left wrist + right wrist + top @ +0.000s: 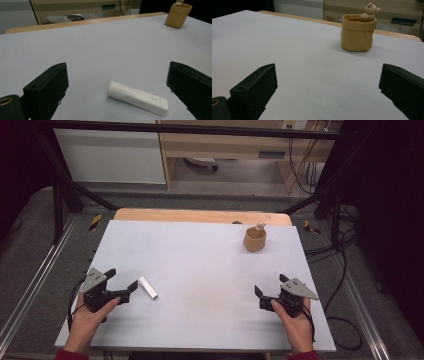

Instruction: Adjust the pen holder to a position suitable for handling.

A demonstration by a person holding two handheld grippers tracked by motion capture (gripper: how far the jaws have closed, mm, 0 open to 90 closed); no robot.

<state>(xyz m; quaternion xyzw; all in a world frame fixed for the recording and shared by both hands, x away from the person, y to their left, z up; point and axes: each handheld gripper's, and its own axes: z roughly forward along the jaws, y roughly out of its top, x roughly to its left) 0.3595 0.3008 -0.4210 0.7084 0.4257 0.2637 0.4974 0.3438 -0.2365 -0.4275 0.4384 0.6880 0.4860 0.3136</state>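
Left gripper (117, 82) wide apart, white tube (137, 97) flat on the table between its jaws, untouched.

The bench (200, 270) carries a plain pale grey-white top with a light wood edge along its far side. The stick (148, 287) is white, unpatterned, with faint grey lettering near one end. The pot (254, 240) is tan-ochre; the small bear figure (370, 11) on its rim is pale beige. The left gripper (123, 287) and the right gripper (270, 291) are matt black, each topped with a grey plate. The person's sleeves are dark red.
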